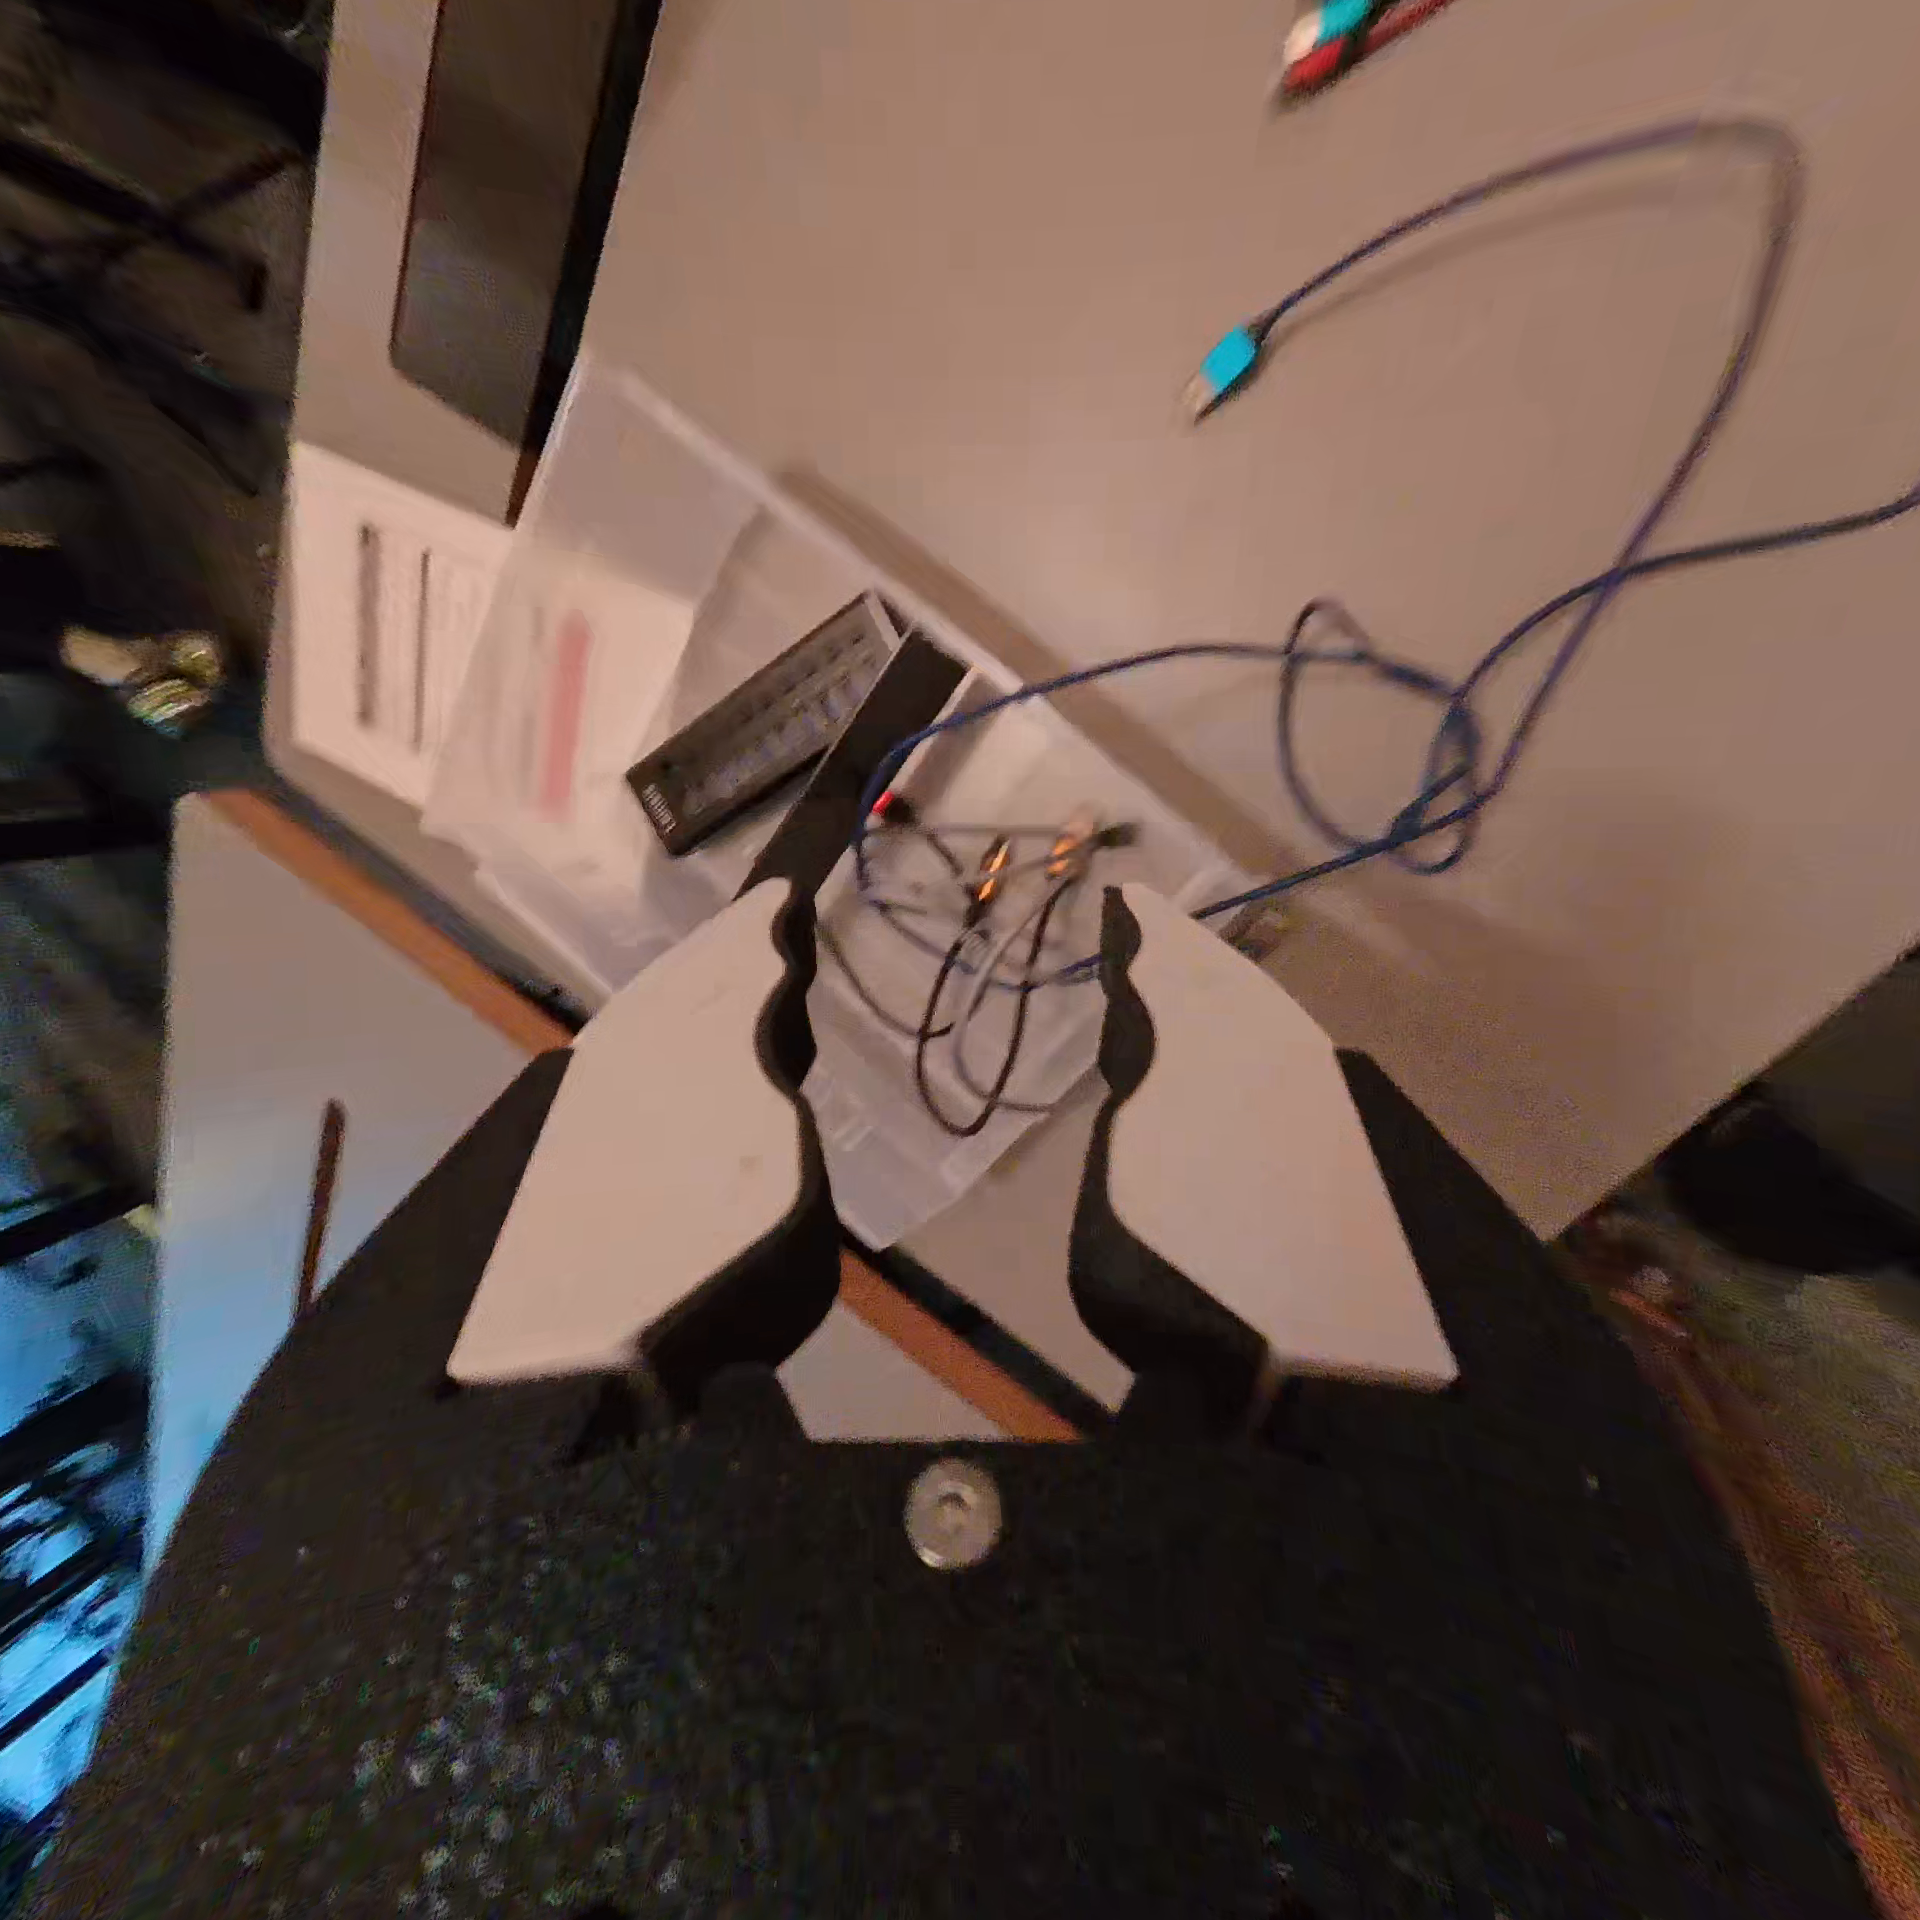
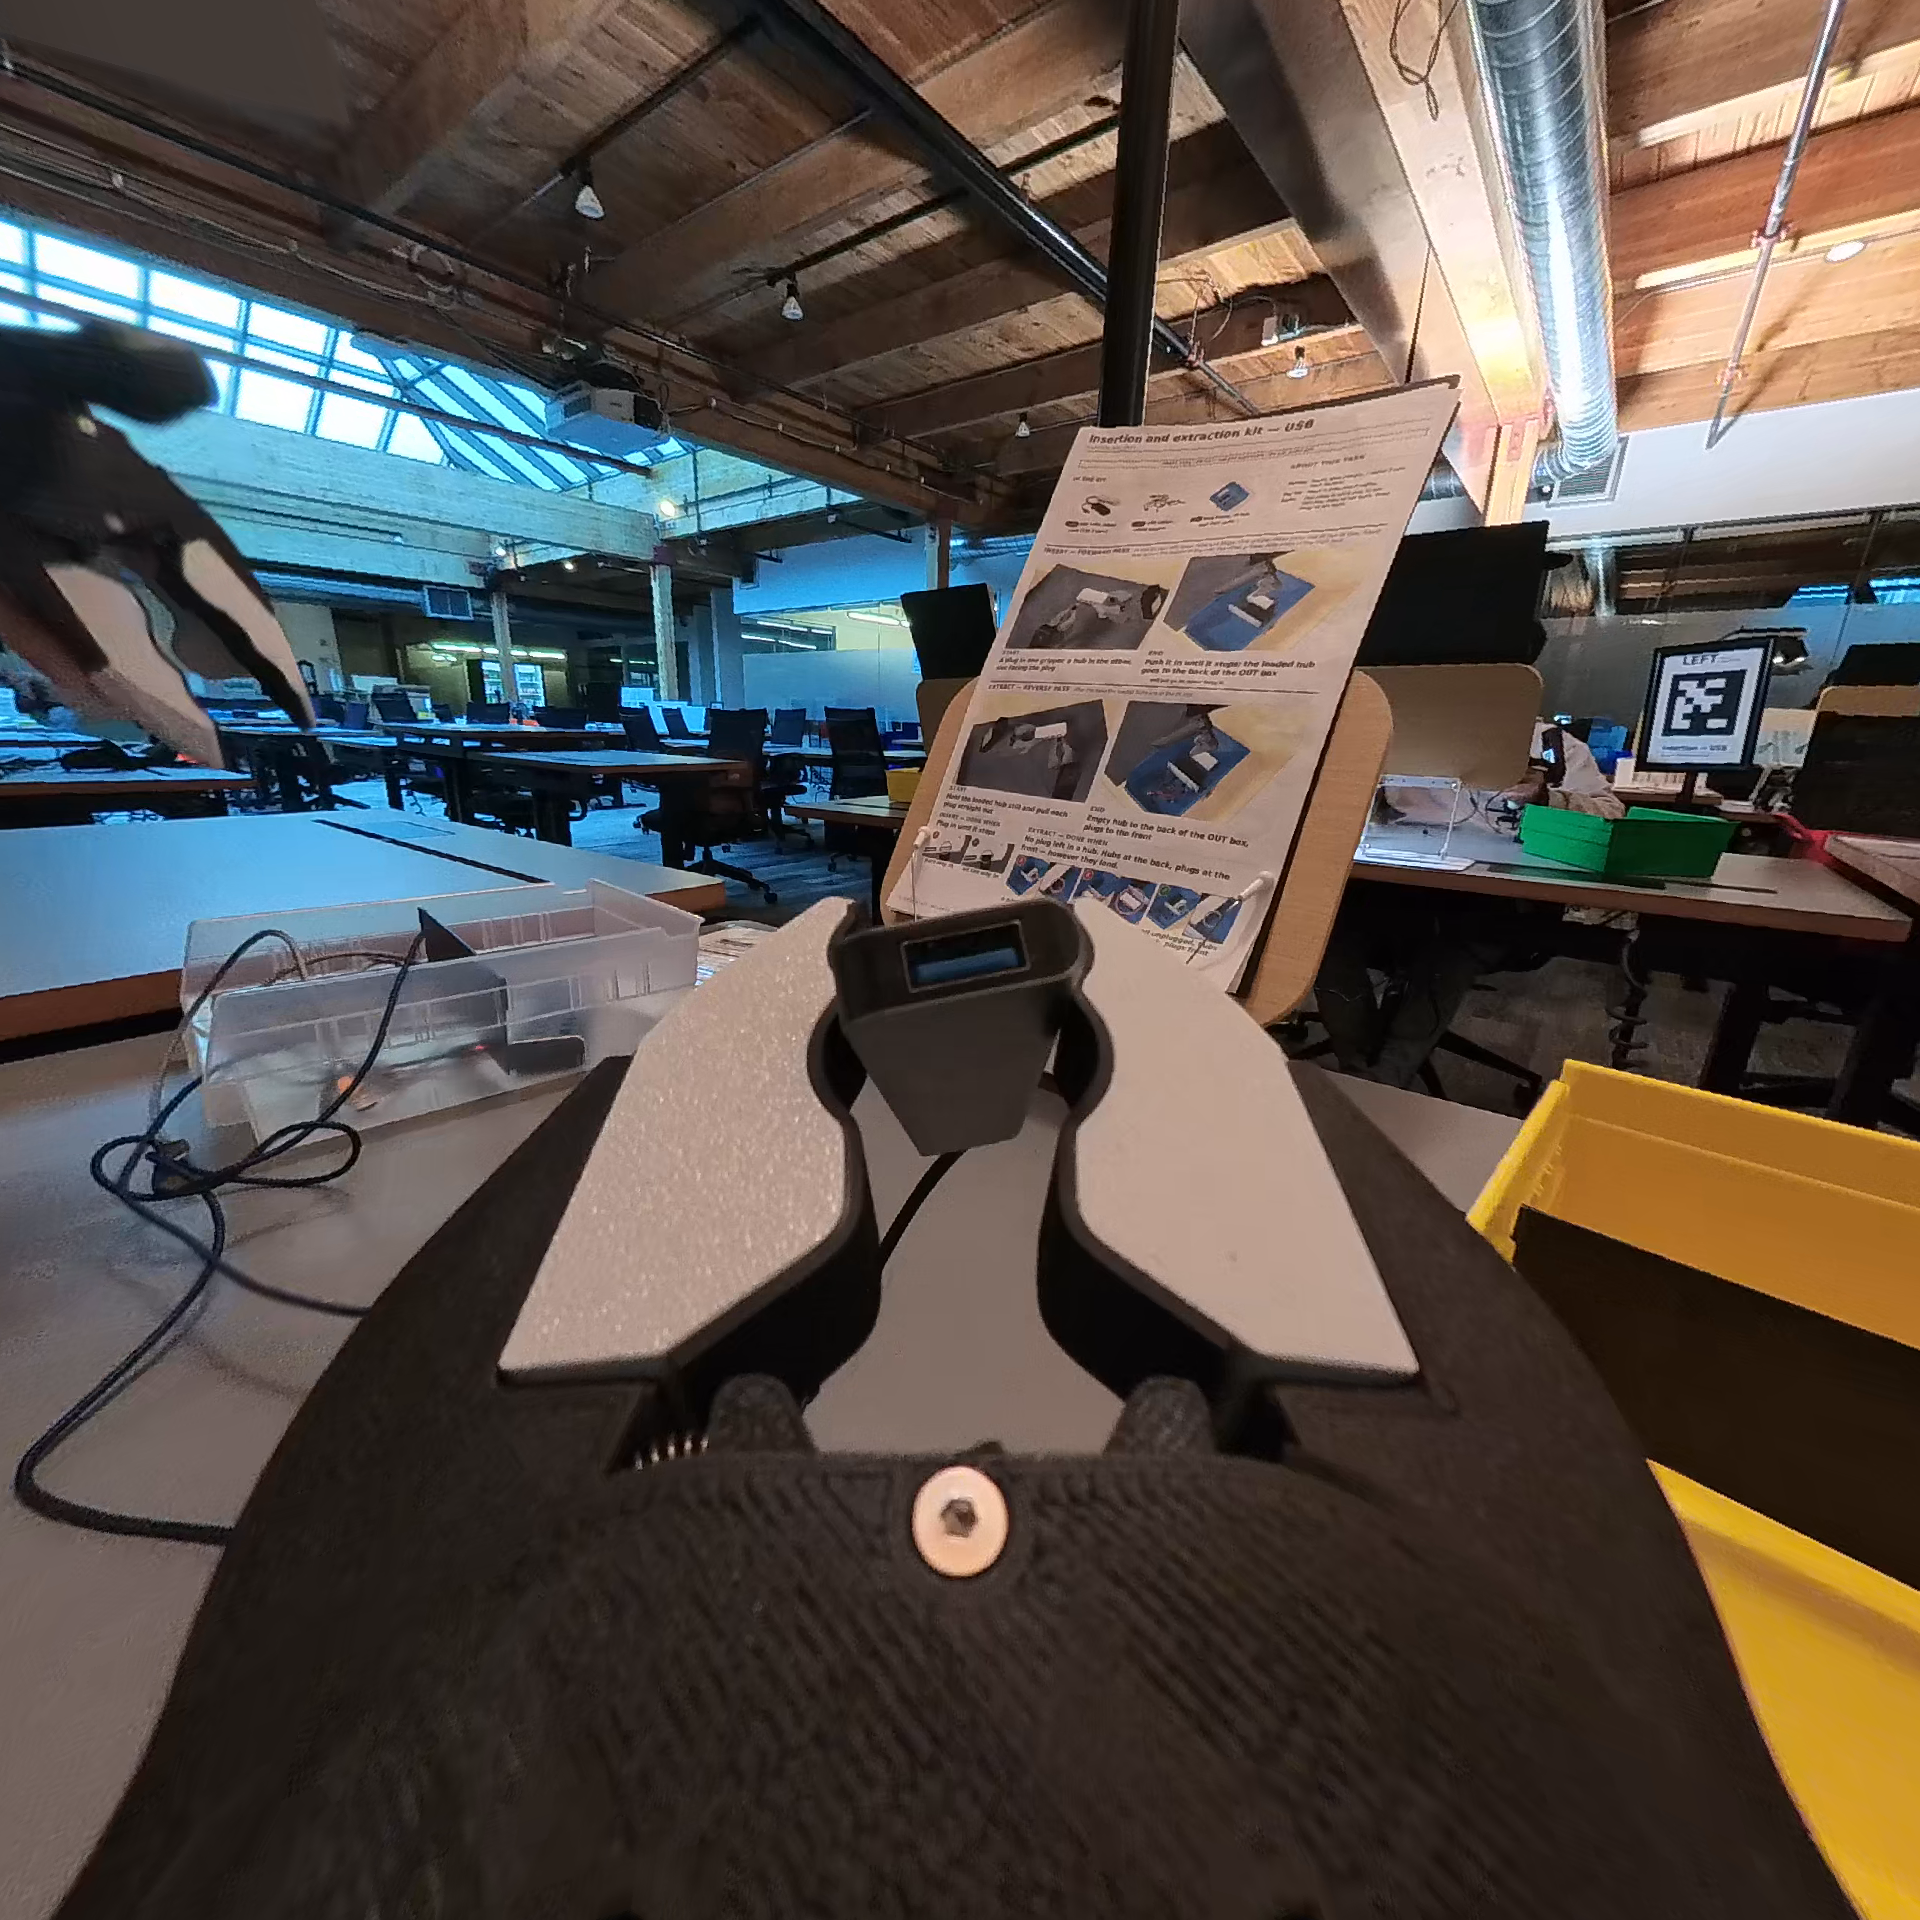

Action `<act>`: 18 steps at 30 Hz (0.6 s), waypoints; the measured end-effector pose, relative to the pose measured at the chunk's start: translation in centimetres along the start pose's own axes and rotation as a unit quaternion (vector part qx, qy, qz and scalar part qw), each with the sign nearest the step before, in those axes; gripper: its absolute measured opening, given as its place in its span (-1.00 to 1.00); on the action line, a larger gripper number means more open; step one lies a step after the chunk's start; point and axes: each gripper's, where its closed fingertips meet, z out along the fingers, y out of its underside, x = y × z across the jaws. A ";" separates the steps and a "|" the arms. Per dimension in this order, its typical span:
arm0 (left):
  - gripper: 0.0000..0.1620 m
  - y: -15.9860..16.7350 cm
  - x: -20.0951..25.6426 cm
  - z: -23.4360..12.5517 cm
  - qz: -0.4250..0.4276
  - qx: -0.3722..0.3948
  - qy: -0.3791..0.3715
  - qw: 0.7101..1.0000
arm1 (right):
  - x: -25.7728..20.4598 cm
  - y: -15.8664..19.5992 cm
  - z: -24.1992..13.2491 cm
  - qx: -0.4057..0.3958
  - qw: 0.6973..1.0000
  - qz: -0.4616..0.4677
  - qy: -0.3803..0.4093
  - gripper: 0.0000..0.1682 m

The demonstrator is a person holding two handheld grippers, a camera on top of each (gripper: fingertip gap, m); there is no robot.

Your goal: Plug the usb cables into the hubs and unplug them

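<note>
My right gripper point(image 2: 961, 920) is shut on a dark grey usb hub point(image 2: 951, 1023), held level above the table, its blue port facing forward and its cable trailing down behind. My left gripper point(image 1: 951, 904) is open and empty, hovering above a clear plastic bin point(image 1: 914, 1143) that holds several thin cables with orange-marked plugs point(image 1: 992, 873). A black hub point(image 1: 764, 722) lies in the bin's far part. A blue cable with a teal plug point(image 1: 1226, 364) lies loose on the grey table. The left gripper also shows in the right wrist view point(image 2: 223, 717), raised above the clear bin point(image 2: 436, 997).
A yellow bin point(image 2: 1714, 1247) stands at the right. An instruction sheet on a wooden stand point(image 2: 1174, 675) is straight ahead. Papers point(image 1: 457, 665) lie beside the clear bin near the table's edge. A black cable point(image 2: 187, 1226) loops across the table at the left. About 45 centimeters separates my left fingertips from my right.
</note>
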 end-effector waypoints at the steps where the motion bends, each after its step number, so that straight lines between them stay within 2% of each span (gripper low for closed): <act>1: -0.27 1.7 -1.0 0.8 0.015 -0.026 -0.028 0.999 | 0.1 0.0 -0.1 0.000 1.000 0.001 0.001 -0.59; 3: -0.16 4.6 -1.4 3.3 0.011 -0.054 -0.022 0.998 | 0.2 0.2 -0.2 -0.001 1.000 0.002 0.004 -0.59; 5: -0.15 7.1 -0.8 6.1 -0.052 -0.076 0.012 0.996 | 0.3 0.2 -0.2 0.001 1.000 0.005 0.003 -0.59; 7: -0.13 7.9 0.5 8.4 -0.118 -0.066 0.059 0.989 | 0.2 0.3 -0.1 -0.001 1.000 0.003 0.001 -0.59; 11: -0.26 9.8 0.8 12.3 -0.208 -0.090 0.057 0.972 | 0.0 0.2 0.0 -0.001 1.000 0.003 -0.001 -0.59; 12: -0.48 10.3 1.3 13.1 -0.229 -0.103 0.069 0.966 | 0.0 0.2 0.0 -0.001 1.000 0.002 -0.001 -0.59; 13: -0.86 10.7 2.2 13.7 -0.242 -0.117 0.099 0.958 | 0.0 0.2 0.0 -0.001 1.000 0.002 -0.002 -0.59; 14: -0.96 11.0 3.1 13.8 -0.246 -0.131 0.132 0.951 | 0.1 0.2 0.0 -0.001 1.000 0.002 -0.002 -0.59; 16: -0.98 11.3 3.1 13.0 -0.242 -0.138 0.160 0.947 | 0.2 0.1 -0.2 -0.001 1.000 0.001 0.000 -0.59; 18: -0.98 10.5 1.8 10.4 -0.237 -0.115 0.161 0.951 | 0.4 0.0 -0.5 -0.003 1.000 -0.002 0.004 -0.59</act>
